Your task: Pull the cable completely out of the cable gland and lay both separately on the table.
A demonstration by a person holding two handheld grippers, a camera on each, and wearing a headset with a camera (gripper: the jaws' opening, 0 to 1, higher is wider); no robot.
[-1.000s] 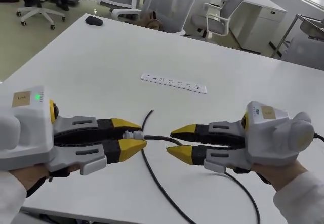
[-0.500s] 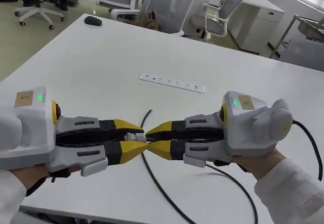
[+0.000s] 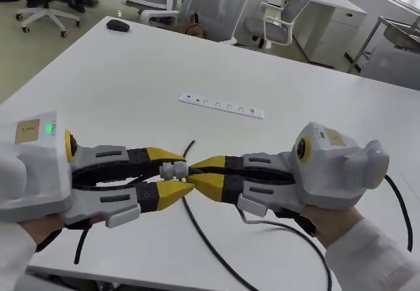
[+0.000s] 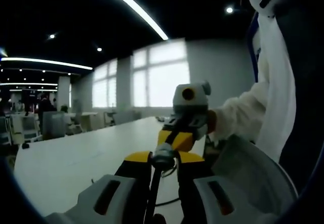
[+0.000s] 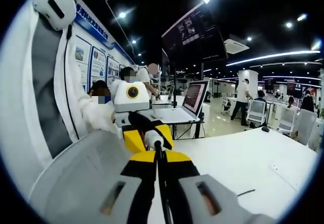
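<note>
Limp, light black cable (image 3: 210, 245) trails across the table (image 3: 131, 74) at lower centre. Mid-frame, left gripper (image 3: 186, 172) clamps the small, rigid, probably slick cable gland (image 3: 173, 169); right gripper (image 3: 192, 173) pinches the cable just beside it, likely the surest hold.

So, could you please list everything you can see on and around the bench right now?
table: one, white, under everything.
cable gland: one, pale grey, held above the table's near side.
cable: one, black, running out of the gland and looping over the table's near side.
power strip: one, white, mid-table.
computer mouse: one, black, at the far left corner.
office chairs: at least three, grey and white, beyond the table.
left claw: one, yellow-tipped, shut on the gland.
right claw: one, yellow-tipped, tip to tip with the left, shut on the cable beside the gland.
</note>
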